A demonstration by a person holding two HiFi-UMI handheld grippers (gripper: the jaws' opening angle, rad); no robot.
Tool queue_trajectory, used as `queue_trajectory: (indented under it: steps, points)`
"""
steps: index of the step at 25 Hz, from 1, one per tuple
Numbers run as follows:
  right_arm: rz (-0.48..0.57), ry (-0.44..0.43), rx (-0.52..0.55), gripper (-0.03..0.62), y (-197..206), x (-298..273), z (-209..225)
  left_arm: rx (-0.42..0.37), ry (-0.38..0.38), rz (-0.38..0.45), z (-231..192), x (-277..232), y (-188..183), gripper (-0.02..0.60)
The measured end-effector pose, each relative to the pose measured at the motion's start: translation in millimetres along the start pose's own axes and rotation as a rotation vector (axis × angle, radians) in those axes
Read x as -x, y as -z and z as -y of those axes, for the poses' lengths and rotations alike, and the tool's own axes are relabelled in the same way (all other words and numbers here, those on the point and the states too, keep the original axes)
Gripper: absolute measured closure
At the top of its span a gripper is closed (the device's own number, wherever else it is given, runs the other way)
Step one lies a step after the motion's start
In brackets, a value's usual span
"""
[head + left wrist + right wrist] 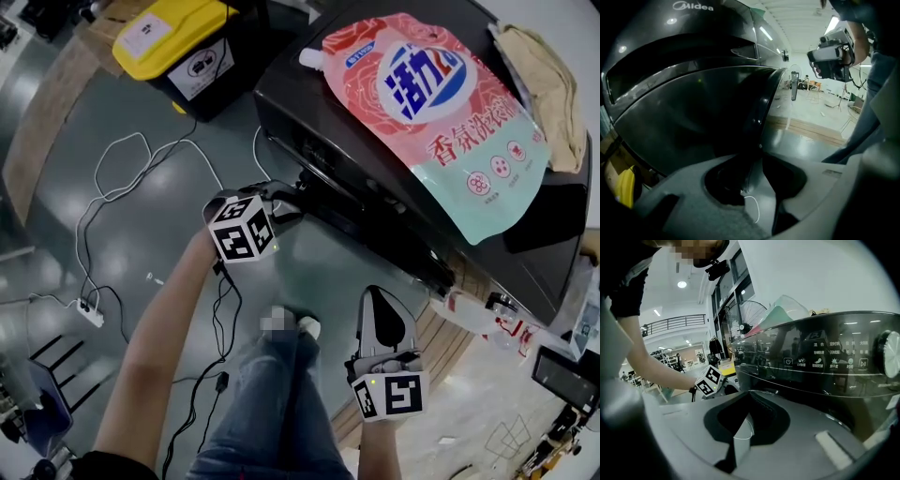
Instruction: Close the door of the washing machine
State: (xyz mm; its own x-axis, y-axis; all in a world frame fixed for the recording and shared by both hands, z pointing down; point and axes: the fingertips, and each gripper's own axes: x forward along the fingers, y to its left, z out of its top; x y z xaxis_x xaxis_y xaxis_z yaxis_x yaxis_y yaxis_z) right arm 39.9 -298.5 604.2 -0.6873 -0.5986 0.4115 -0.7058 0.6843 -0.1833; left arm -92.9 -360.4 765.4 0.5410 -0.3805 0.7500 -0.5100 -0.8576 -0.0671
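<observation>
A grey floor point(141, 253) strewn with cables point(122, 187) is seen below, and a dark washer point(291, 89) stands on it with a pouch point(441, 122) and a cloth point(548, 84) laid on its top. The door point(708, 117) is found ajar at the washer's front, swung out at an angle, its free rim running upright. That rim is taken between the jaws of the left gripper point(750, 185), which appear clenched on it, though how firmly cannot be told. The right gripper point(380, 317) is held well apart, nearer the person's legs and facing the control panel point(825, 362), its jaws drawn together on nothing. The coming move is judged to turn on one relation: the washer's front lies just beyond the rim, on the door's inner side, so the rim is to be carried toward it by the left gripper, by far the nearer one, until the gap is shut
</observation>
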Motion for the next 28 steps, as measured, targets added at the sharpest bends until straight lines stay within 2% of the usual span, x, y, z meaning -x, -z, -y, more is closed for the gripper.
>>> queue_trajectory:
  steps: [6, 18, 23, 28]
  points:
    - [-0.003, 0.015, -0.016, 0.583, 7, 2, 3, 0.029, 0.001, 0.0, 0, -1, 0, 0.463]
    - [0.003, 0.028, -0.021, 0.583, 6, 12, 0, 0.08, -0.054, 0.02, -6, -1, 0, 0.453]
    - [0.018, 0.035, -0.011, 0.583, -7, 19, 1, 0.158, -0.16, 0.045, -8, 9, 2, 0.449]
    - [0.065, 0.052, 0.002, 0.583, -36, 31, 3, 0.224, -0.201, 0.086, 7, 37, -8, 0.483]
